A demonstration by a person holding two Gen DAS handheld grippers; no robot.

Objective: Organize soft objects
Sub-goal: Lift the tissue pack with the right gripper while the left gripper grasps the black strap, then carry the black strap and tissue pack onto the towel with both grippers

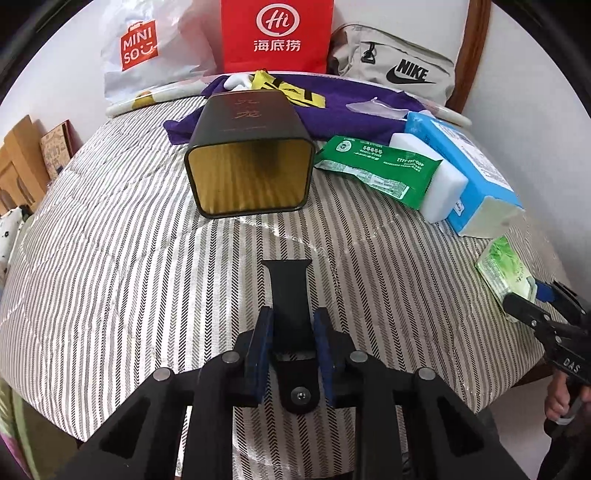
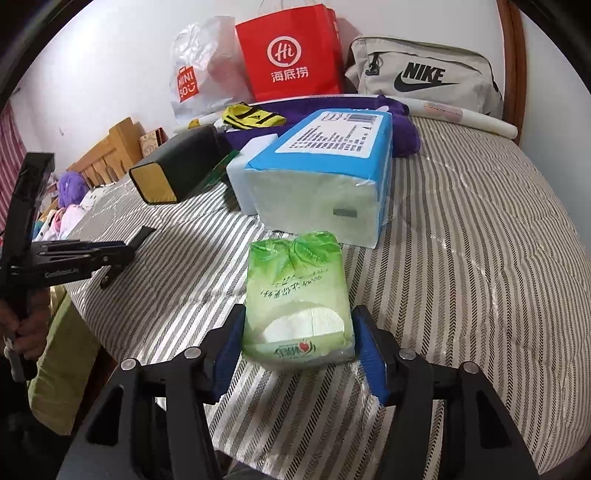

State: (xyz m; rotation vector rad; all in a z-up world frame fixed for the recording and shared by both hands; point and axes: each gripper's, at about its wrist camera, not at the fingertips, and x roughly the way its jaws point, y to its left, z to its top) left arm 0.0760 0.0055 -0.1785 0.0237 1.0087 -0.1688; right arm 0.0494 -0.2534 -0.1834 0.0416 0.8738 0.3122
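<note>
My right gripper (image 2: 297, 328) is shut on a small green tissue pack (image 2: 297, 299) low over the striped bed; it also shows in the left wrist view (image 1: 504, 273). My left gripper (image 1: 291, 332) is shut on a black strap-like piece (image 1: 290, 295) and shows in the right wrist view (image 2: 122, 251). A black tin (image 1: 247, 155) lies on its side, its gold open mouth facing me. A green wipes packet (image 1: 380, 166), a white sponge block (image 1: 439, 184) and a blue tissue pack (image 2: 325, 166) lie right of it. A purple cloth (image 1: 332, 110) and a yellow cloth (image 1: 291, 90) lie behind.
A red paper bag (image 1: 275, 35), a white Miniso bag (image 1: 147, 48) and a grey Nike bag (image 1: 399, 62) stand against the wall at the back. The striped bed cover (image 1: 129, 240) drops off at the near and left edges. Wooden furniture (image 2: 110, 151) stands at left.
</note>
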